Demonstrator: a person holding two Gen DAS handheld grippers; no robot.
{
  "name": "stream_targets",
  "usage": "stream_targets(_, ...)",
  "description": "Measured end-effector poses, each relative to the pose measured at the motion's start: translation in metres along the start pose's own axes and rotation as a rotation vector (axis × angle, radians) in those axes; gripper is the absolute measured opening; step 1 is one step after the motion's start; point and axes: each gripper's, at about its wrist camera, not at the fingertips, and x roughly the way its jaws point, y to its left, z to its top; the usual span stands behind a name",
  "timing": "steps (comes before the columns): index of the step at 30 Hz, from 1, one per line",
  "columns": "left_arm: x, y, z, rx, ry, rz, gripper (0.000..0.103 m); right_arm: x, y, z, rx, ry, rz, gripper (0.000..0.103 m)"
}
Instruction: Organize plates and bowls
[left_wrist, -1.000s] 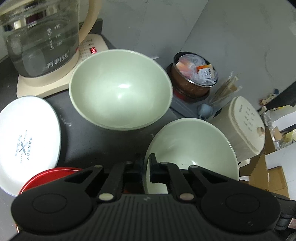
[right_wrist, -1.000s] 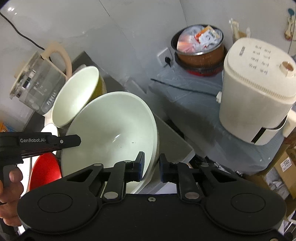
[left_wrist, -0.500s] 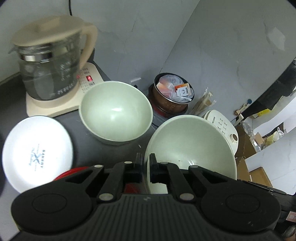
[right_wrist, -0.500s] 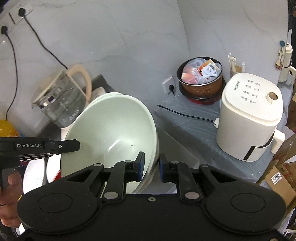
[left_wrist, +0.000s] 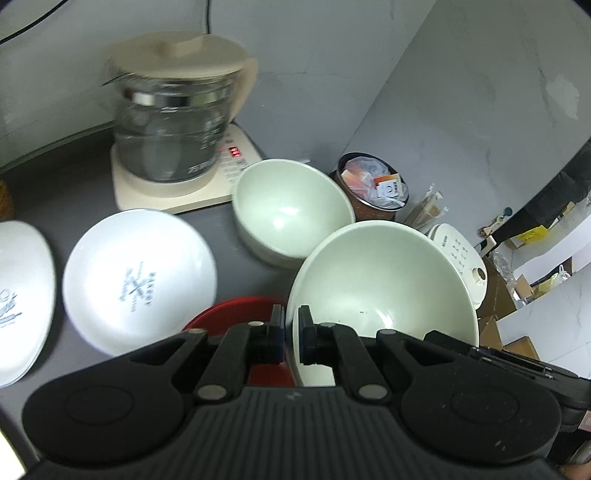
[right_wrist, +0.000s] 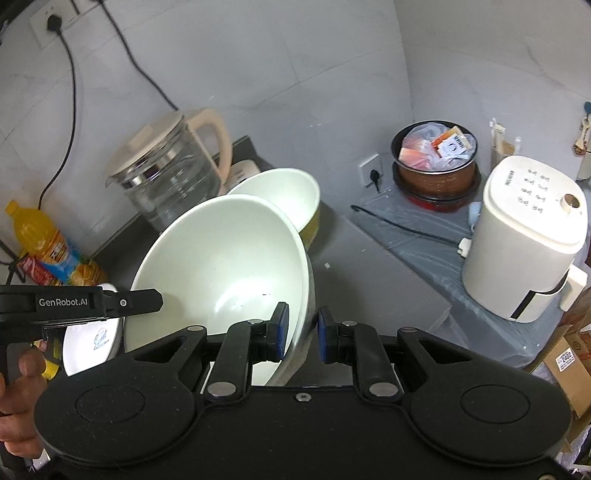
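Both grippers hold one large pale green bowl (left_wrist: 380, 284) (right_wrist: 229, 266), tilted and lifted above the dark counter. My left gripper (left_wrist: 291, 321) is shut on its left rim, and the right wrist view shows it side-on as the left gripper (right_wrist: 99, 302). My right gripper (right_wrist: 301, 328) is shut on the opposite rim. Behind it, a smaller green bowl (left_wrist: 291, 210) (right_wrist: 280, 195) with a yellow outside stands on the counter. A white printed plate (left_wrist: 140, 284) (right_wrist: 92, 339), a second white plate (left_wrist: 18, 306) and a red plate (left_wrist: 240, 314) lie to the left.
A glass kettle (left_wrist: 173, 122) (right_wrist: 170, 173) on its cream base stands at the back by the wall. An orange drink bottle (right_wrist: 40, 240) is far left. To the right, lower down, are a packet-filled pot (right_wrist: 436, 155) and a white appliance (right_wrist: 524, 240).
Both grippers have risen and pulled back with the large bowl. The smaller bowl, plates and kettle now look farther away, and more of the counter shows.
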Motion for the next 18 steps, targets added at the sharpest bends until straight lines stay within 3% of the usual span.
stream_targets(18, -0.004, 0.049, -0.033, -0.073, 0.069, 0.030, 0.005, 0.018, 0.034, -0.022, -0.034, 0.057, 0.008, 0.016)
